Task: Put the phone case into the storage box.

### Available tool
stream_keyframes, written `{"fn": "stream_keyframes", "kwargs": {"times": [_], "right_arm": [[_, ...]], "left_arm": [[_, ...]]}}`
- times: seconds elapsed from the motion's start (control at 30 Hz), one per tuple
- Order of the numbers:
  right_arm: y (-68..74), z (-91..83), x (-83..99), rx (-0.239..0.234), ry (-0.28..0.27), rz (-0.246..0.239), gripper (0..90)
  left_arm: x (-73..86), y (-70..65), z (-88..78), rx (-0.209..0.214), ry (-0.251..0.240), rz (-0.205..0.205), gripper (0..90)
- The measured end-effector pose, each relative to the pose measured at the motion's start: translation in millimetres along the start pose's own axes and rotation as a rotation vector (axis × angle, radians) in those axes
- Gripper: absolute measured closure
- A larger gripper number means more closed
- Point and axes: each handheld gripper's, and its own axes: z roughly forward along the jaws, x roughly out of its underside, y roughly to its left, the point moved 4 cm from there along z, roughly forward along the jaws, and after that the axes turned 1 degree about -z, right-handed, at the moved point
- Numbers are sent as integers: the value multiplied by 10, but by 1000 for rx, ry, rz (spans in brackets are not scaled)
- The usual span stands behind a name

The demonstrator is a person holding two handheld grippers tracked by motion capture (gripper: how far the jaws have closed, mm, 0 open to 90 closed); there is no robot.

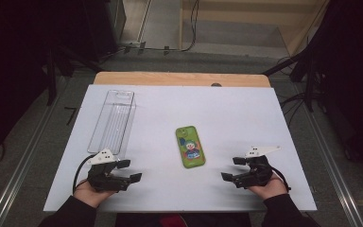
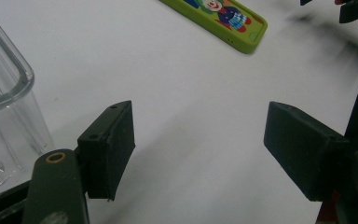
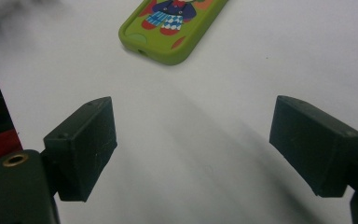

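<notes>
The green phone case (image 1: 190, 147) looks like matt rubbery plastic, the clear box (image 1: 112, 121) glossy hard plastic, the table (image 1: 236, 113) smooth white.

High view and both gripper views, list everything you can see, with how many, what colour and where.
Phone case: one, green with a cartoon clown print, flat near the table's middle, between the two tools.
Clear plastic box: one, transparent, long and open-topped, on the table's left side.
Table: one, white top with a wooden edge at the far side.
Cables: several, black, on the floor beyond the table.
Left tool: one, black, jaws open and holding nothing, near left edge, beside the box's near end.
Right tool: one, black, jaws open and holding nothing, near right edge.
Hands: two, dark sleeves, at the near edge.
</notes>
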Motion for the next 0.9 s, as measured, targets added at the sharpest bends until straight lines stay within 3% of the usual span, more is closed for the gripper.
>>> {"fn": "stream_keyframes", "kwargs": {"times": [0.13, 0.17, 0.27, 0.57, 0.67, 0.9], "right_arm": [[0, -5, -5, -5, -3, 4, 131], [1, -7, -6, -16, -3, 3, 177], [3, -8, -6, -16, -2, 1, 183], [2, 12, -20, -15, 0, -4, 189], [-14, 26, -24, -43, 16, 19, 198], [-17, 27, -27, -32, 15, 10, 197]], "left_arm": [[-1, 4, 4, 4, 1, -4, 251], [3, 11, 5, 16, 8, -8, 250], [2, -7, 2, 60, -3, -22, 251], [19, 27, 10, 36, 9, -18, 250], [17, 26, 10, 34, 8, -21, 250], [16, 36, -4, 26, 4, -19, 250]]}}
